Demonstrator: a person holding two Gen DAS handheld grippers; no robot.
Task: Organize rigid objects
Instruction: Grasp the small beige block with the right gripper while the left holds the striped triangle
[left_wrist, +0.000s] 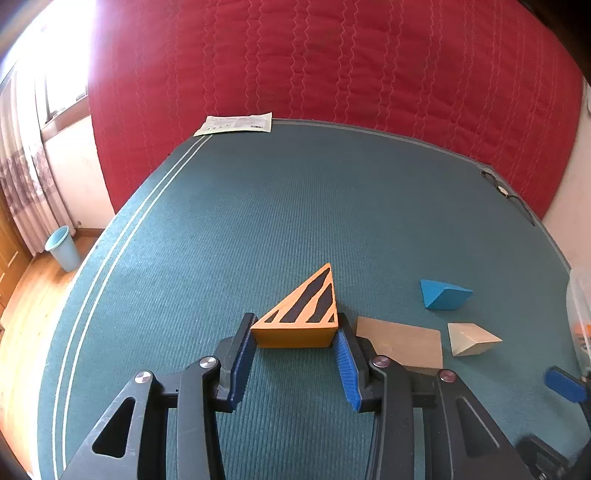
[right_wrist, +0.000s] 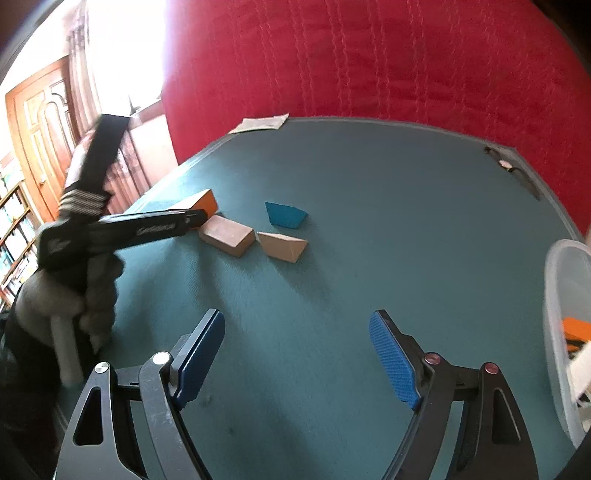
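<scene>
An orange triangular block with black stripes (left_wrist: 304, 314) lies on the teal mat; my left gripper (left_wrist: 293, 334) has its fingers pressed on the block's two near corners. Right of it lie a tan slab (left_wrist: 402, 341), a pale wooden wedge (left_wrist: 471, 339) and a blue wedge (left_wrist: 443, 295). In the right wrist view the left gripper (right_wrist: 192, 219) reaches the orange block (right_wrist: 203, 203), with the tan slab (right_wrist: 229, 236), pale wedge (right_wrist: 284, 247) and blue wedge (right_wrist: 286, 215) beside it. My right gripper (right_wrist: 297, 328) is open and empty above bare mat.
A clear plastic bin (right_wrist: 557, 325) holding orange and pale blocks stands at the right edge, also showing in the left wrist view (left_wrist: 580, 317). A paper sheet (left_wrist: 236, 124) lies at the mat's far corner. Eyeglasses (left_wrist: 508, 192) lie at the far right. A red quilt hangs behind.
</scene>
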